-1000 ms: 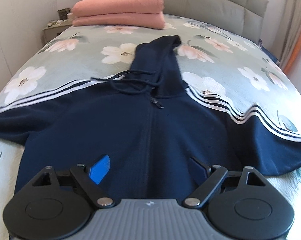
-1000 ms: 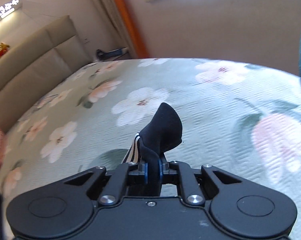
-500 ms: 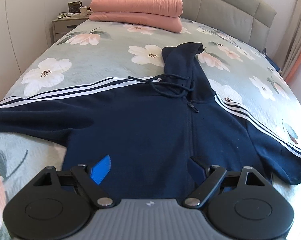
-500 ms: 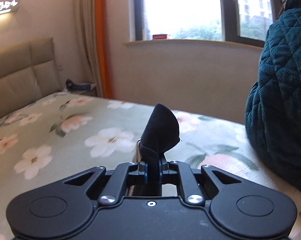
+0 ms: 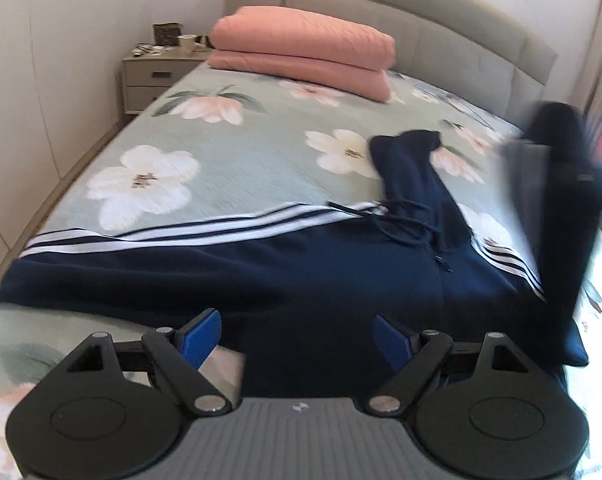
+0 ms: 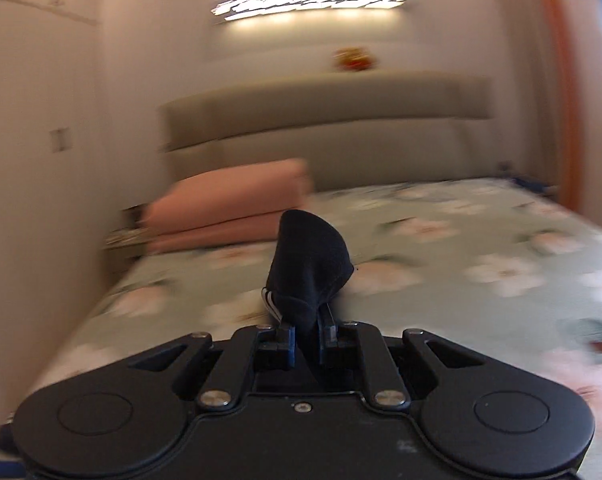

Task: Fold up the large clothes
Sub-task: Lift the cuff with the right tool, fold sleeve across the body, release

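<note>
- Left wrist view: the left tool [image 5: 297,334] hangs with its blue pads spread wide and nothing between them, just above the near hem of the navy hoodie [image 5: 301,272].
- The hoodie lies face up on the floral bed [image 5: 221,152], its hood [image 5: 409,152] pointing toward the far headboard and its left sleeve [image 5: 141,252], with white stripes, stretched flat to the left edge.
- At the right, the right sleeve [image 5: 561,220] rises off the bed as a dark, motion-blurred column; the tool lifting it is too blurred here to make out.
- A folded pink quilt [image 5: 305,56] sits at the far end of the bed, well apart from the garment, with a nightstand [image 5: 153,80] far left.
- Right wrist view: the right tool [image 6: 307,344] is closed narrowly on the sleeve cuff [image 6: 309,272], which bunches up above the pads with a sliver of white stripe showing at the left.
- The room here is smeared by motion, with the bed and pink quilt beyond.
- Risks, as I judge them: only a small bunch of cuff is pinched, so a fast swing could pull it free and drop the sleeve short of the body.
- With the left tool not pinning anything, the sleeve's pull could drag the torso sideways and wrinkle it, spoiling the fold line.
- The loose drawstrings [image 5: 397,224] could get trapped under the folded sleeve.
</note>
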`<state>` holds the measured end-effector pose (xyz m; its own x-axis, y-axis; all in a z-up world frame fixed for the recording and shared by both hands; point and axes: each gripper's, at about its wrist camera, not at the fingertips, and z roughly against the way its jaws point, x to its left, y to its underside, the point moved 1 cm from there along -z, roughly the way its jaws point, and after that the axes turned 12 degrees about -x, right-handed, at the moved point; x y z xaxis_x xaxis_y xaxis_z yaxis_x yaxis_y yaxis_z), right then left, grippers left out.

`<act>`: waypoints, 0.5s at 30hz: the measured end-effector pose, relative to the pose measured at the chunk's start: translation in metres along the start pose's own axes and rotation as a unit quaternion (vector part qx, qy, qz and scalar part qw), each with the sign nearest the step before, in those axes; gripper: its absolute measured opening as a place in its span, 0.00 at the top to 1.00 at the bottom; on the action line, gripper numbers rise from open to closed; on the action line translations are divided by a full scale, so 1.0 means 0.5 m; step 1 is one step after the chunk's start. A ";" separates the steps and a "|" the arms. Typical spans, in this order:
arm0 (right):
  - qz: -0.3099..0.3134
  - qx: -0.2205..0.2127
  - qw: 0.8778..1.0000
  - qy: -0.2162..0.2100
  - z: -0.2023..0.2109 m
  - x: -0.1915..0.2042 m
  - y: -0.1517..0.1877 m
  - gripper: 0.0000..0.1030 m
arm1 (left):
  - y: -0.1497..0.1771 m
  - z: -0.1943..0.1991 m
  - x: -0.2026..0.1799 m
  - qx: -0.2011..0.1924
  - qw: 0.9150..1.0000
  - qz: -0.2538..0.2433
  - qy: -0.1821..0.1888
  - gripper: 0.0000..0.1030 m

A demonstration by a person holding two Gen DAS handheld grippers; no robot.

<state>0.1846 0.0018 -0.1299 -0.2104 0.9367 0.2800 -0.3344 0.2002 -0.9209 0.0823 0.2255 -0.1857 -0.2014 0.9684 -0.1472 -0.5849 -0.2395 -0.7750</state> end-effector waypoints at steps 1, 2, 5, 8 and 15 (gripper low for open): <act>-0.005 0.021 0.999 -0.034 -0.022 0.042 0.023 0.81 | -0.001 -0.004 0.014 0.002 1.000 0.001 -0.003 0.17; -0.004 0.055 0.996 -0.068 -0.046 0.080 0.052 0.58 | 0.000 -0.010 0.031 0.004 1.000 0.003 -0.006 0.17; 0.004 0.135 0.983 -0.125 -0.071 0.140 0.126 0.38 | 0.008 -0.032 0.080 0.013 1.000 0.012 -0.004 0.17; 0.018 0.170 0.980 -0.103 -0.050 0.102 0.161 0.35 | 0.016 -0.070 0.108 0.023 1.000 0.018 0.008 0.17; 0.035 0.233 0.970 0.066 -0.024 -0.079 0.213 0.35 | 0.010 -0.181 0.146 0.042 0.995 0.090 0.017 0.19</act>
<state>0.1683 -0.0105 -0.2424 -0.1378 0.9781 0.1562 -0.7087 0.0128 -0.7054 0.1359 0.3013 -0.2561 -0.2822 0.9109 -0.3011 -0.6064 -0.4126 -0.6798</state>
